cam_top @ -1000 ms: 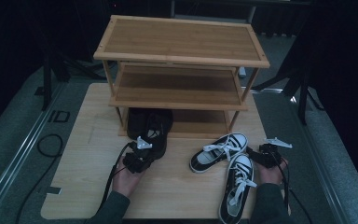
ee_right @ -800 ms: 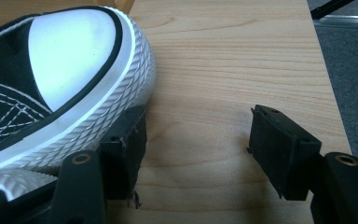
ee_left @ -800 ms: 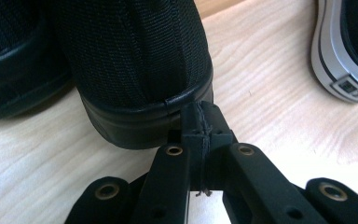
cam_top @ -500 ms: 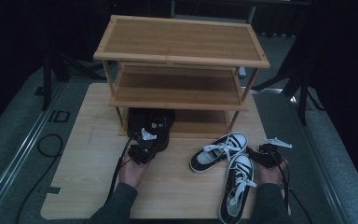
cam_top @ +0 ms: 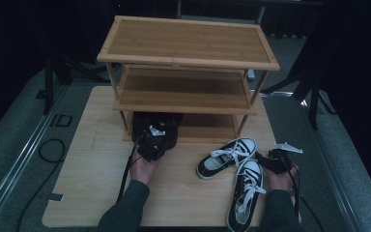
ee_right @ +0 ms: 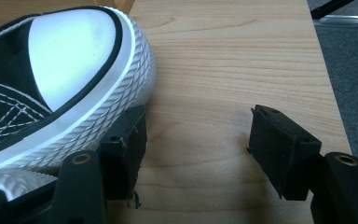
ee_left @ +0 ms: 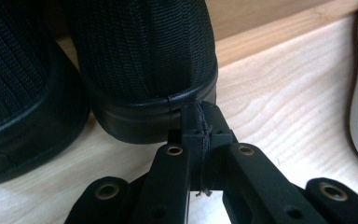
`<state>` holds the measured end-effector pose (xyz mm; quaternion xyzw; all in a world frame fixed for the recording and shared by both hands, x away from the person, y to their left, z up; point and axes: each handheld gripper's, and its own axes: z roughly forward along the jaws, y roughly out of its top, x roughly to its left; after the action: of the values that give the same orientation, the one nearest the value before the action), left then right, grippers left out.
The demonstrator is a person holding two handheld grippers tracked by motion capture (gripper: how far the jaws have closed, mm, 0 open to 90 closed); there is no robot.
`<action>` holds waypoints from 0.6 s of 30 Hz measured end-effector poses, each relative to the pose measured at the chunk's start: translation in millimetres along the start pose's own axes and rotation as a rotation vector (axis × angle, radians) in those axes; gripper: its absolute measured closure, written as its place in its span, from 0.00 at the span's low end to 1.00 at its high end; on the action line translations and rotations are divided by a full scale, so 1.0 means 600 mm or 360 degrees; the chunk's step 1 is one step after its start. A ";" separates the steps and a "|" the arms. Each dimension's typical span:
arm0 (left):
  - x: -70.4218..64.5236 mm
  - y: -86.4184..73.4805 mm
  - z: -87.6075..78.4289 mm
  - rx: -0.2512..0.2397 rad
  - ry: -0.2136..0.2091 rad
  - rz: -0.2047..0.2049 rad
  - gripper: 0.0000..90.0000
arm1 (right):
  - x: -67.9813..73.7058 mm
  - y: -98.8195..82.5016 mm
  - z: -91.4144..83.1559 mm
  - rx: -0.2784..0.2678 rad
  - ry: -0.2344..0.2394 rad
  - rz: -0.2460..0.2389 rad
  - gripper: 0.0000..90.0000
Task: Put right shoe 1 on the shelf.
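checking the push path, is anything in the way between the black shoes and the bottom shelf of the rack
Nothing visible blocks them. The black shoes already sit at the front edge of the bottom shelf, and the left gripper, fingers shut, touches one heel.

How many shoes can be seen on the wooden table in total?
4. Two black shoes sit side by side at the bottom shelf of the rack, at its left end. Two black-and-white sneakers lie on the table at the right: one angled, one nearer the person.

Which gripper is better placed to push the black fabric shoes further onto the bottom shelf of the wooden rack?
The left gripper: shut, it sits against the heel of a black fabric shoe. The right gripper stands open beside the white-toed sneaker.
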<state>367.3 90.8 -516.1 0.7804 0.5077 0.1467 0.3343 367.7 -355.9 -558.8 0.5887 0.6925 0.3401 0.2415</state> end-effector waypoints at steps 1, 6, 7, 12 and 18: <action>0.001 0.001 0.002 0.0000 0.0001 -0.0006 0.99 | 0.000 0.000 0.000 0.0000 0.0000 0.0001 0.40; 0.007 0.011 0.012 0.0003 0.0024 -0.0036 0.99 | 0.000 0.000 0.000 0.0001 0.0000 0.0002 0.40; 0.008 0.013 0.013 0.0004 0.0034 -0.0040 0.99 | 0.000 0.000 0.000 0.0001 0.0000 0.0002 0.40; 0.013 0.018 0.019 0.0000 0.0040 -0.0055 0.99 | 0.000 0.000 0.000 0.0001 0.0000 0.0002 0.40; 0.018 0.023 0.024 -0.0001 0.0055 -0.0075 0.99 | 0.000 0.000 0.000 0.0001 0.0000 0.0002 0.40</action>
<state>390.0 91.1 -518.6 0.7655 0.5316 0.1524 0.3290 367.7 -355.8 -558.7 0.5891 0.6922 0.3401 0.2411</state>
